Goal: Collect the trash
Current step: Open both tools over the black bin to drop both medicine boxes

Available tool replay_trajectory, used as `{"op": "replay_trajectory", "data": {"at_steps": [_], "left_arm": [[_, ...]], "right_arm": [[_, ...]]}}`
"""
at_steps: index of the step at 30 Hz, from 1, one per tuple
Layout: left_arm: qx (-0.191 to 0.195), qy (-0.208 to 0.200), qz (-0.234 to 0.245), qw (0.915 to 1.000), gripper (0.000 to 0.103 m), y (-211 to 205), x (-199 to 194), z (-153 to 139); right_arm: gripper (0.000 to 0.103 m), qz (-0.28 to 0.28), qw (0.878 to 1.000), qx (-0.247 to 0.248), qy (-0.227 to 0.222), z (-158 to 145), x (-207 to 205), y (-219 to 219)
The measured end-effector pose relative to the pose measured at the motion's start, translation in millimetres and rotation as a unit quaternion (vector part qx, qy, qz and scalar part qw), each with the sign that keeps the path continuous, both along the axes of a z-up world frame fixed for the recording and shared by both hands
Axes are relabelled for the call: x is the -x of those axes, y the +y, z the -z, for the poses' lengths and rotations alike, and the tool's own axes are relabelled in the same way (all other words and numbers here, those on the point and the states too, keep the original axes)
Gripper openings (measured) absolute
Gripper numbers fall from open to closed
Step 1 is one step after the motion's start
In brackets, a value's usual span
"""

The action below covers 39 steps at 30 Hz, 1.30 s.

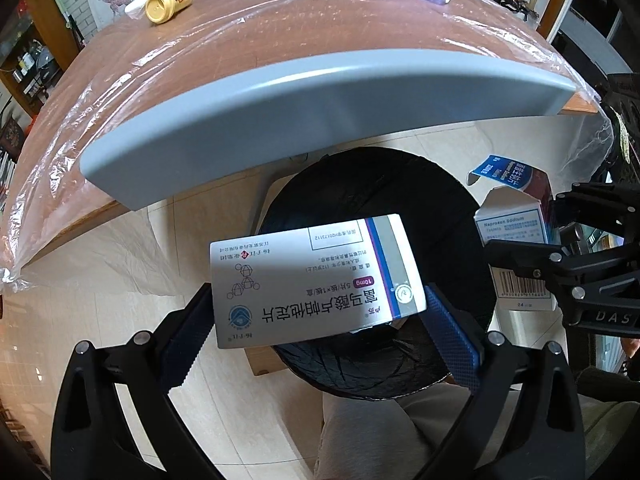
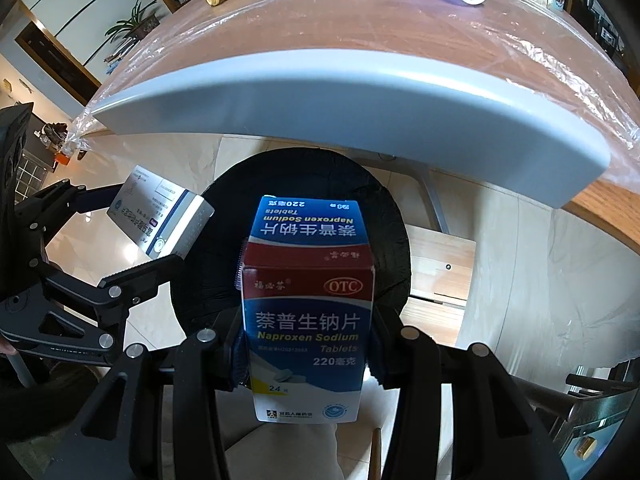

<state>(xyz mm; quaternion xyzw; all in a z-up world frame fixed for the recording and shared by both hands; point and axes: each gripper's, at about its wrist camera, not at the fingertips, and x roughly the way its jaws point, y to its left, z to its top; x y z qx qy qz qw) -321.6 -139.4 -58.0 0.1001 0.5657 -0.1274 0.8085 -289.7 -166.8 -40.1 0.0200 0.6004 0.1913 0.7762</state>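
- A white medicine box [image 1: 316, 280] is clamped between the pads of the left gripper [image 1: 320, 320], above the black bin [image 1: 376, 184].
- A blue Naproxen box [image 2: 308, 312] is gripped by the right gripper [image 2: 306, 360], over the same bin beside the white box.

Bright daylight, glare on plastic sheet [image 1: 100, 92], strong fisheye bending, dark vignetted corners.

A home living or dining room: plastic-covered wooden table [image 2: 360, 36], potted plant [image 2: 134, 20], cluttered shelves [image 1: 28, 68], tiled floor [image 1: 132, 300].
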Motion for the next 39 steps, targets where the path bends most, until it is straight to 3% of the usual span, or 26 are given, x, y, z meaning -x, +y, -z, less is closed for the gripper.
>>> {"op": "replay_trajectory", "data": {"at_steps": [27, 29, 30, 31, 36, 39], "left_arm": [[-0.012, 0.008, 0.029, 0.9995, 0.099, -13.3, -9.1, 11.3], [0.003, 0.004, 0.033, 0.9995, 0.1, -12.5, -8.8, 8.1], [0.005, 0.002, 0.035, 0.9994, 0.1, -12.0, -9.1, 7.1], [0.005, 0.001, 0.035, 0.9994, 0.1, -11.9, -9.7, 6.6], [-0.025, 0.011, 0.035, 0.999, 0.1, -14.5, -11.2, 11.9], [-0.018, 0.01, 0.039, 0.999, 0.1, -14.1, -8.6, 11.0]], "right_arm": [[0.046, 0.02, 1.0, 0.009, 0.015, 12.8, -10.4, 1.8], [0.051, 0.018, 1.0, -0.005, 0.007, 7.5, -9.5, 2.0], [0.068, 0.023, 1.0, -0.004, 0.002, 5.0, -9.4, 0.5], [0.076, 0.029, 1.0, -0.008, -0.004, 1.4, -9.0, -0.8], [0.076, 0.034, 0.999, -0.014, -0.016, -11.0, -9.0, -3.3], [0.076, 0.032, 0.999, -0.018, -0.023, -18.7, -9.2, -3.8]]}}
